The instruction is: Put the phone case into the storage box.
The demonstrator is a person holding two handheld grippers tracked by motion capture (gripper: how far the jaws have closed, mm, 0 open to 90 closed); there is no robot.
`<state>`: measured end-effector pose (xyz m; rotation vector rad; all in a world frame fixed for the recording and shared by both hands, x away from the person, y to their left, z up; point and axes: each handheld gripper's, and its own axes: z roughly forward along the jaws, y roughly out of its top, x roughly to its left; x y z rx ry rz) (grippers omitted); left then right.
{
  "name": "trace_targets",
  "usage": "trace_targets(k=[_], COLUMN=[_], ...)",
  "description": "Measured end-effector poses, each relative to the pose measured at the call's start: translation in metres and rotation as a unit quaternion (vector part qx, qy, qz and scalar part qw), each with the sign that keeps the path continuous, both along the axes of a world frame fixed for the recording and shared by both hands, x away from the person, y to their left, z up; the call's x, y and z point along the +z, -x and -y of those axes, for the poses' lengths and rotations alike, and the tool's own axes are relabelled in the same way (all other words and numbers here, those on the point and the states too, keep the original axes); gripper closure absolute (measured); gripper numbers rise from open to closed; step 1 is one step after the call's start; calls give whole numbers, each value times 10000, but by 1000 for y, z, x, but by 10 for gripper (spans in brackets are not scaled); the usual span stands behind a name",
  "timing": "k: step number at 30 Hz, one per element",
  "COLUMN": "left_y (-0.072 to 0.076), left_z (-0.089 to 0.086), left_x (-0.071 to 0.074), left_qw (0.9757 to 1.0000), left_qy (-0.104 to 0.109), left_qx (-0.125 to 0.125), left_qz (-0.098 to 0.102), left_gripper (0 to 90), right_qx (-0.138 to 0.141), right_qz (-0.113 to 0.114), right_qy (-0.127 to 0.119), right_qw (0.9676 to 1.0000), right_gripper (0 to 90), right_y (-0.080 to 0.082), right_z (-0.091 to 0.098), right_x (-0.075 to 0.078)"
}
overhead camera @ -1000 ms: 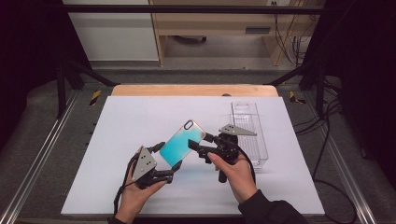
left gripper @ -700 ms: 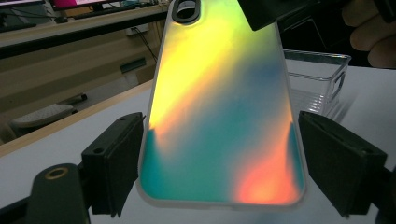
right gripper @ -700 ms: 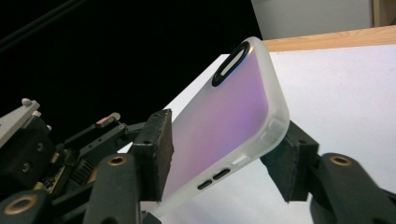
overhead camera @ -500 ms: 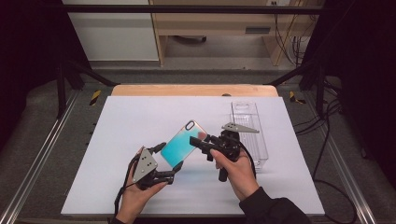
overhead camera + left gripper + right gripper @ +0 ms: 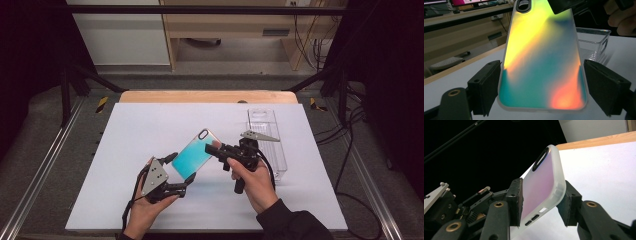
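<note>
Your left gripper (image 5: 181,172) pinches the phone case (image 5: 196,154) by its near end; its long axis runs toward one o'clock above the bench (image 5: 150,120), where your right gripper (image 5: 216,149) has just been closing on its side edges.

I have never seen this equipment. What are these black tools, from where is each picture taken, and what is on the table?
A person holds one hand-held gripper in each hand; each has two black jaws. One camera looks down from above; one camera rides on each gripper. The left hand-held gripper clamps the lower end of an iridescent phone case across its width. The right hand-held gripper has just been closing its jaws on the case, front and back. The case is lifted over the white table. A clear plastic box stands on the table's right side.
</note>
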<state>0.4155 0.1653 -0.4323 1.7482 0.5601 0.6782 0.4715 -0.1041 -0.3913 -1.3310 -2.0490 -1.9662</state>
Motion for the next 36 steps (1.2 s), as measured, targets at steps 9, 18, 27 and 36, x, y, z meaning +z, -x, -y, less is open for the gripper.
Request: trace_targets(k=[9,18,27,36], left_y=[-2,-6,-9,-11], left_z=[0,0,1,3], left_x=[-4,-9,-16,-21], left_qw=[10000,9998,9995,9994], left_qy=[-45,-109,-229,-80], left_qx=[-47,-66,-6,18], left_qz=[-70,-167,-213,-337], left_gripper=[165,165,165,161], right_qx=[-7,-60,46,51], right_qz=[-26,-66,2,239], right_qy=[-79,-325,-346,-83], right_qw=[10000,9994,9994,9997], right_gripper=[667,746,806,810], right_y=[0,0,5,10], right_z=[2,1,-8,-15], right_x=[-2,-3,-1,5])
